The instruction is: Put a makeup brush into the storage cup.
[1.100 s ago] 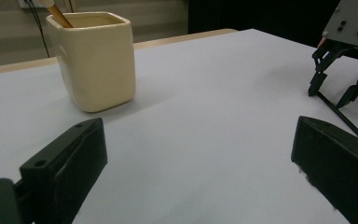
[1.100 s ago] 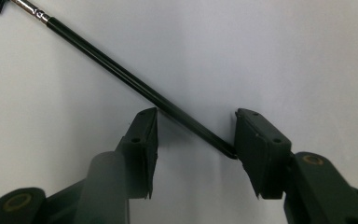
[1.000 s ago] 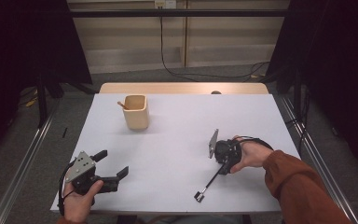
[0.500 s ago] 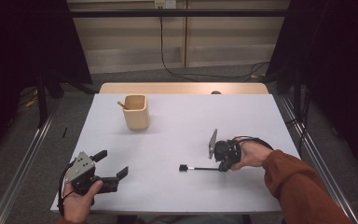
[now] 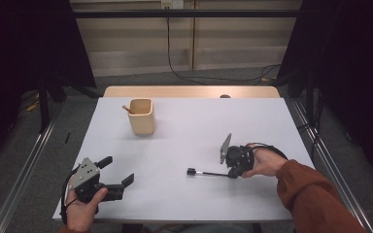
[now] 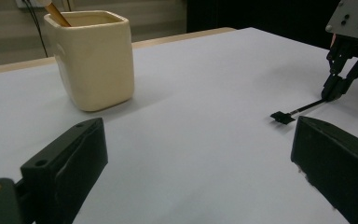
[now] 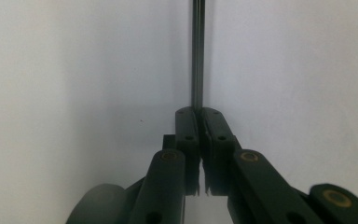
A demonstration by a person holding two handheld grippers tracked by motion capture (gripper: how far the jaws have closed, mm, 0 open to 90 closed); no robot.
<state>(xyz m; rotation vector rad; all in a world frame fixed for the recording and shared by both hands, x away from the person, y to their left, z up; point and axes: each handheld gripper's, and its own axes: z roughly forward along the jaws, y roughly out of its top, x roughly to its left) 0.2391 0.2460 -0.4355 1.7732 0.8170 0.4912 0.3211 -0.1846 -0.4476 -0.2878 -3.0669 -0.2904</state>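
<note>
The thin black rod with a small square black head (image 5: pixel 205 172) lies flat on the white bench (image 5: pixel 189 131), stretching from the right tool (image 5: pixel 229 173) toward the person's left, its head end out on bare bench and well apart from the left tool (image 5: pixel 120 172). In the left gripper view the rod (image 6: pixel 298 111) runs low over the bench surface, from the tips of the right tool (image 6: pixel 332 93) to its square head. The cream square ceramic cup (image 5: pixel 142 116) with a brown wooden stick (image 5: pixel 127 108) leaning inside stands far off toward the back left.

The right hand (image 5: pixel 262 162) rests low on the bench, forearm in a rust-coloured sleeve (image 5: pixel 315 199) coming in from the lower right, tool pointing level toward the left. The left hand (image 5: pixel 80 208) sits at the near left edge, tool aimed across the bench.

The right tool is closed tight on the rod's end; in the right gripper view the rod (image 7: pixel 197 56) runs straight out from between the pressed tips. The left tool stands wide, nothing between its jaws.
</note>
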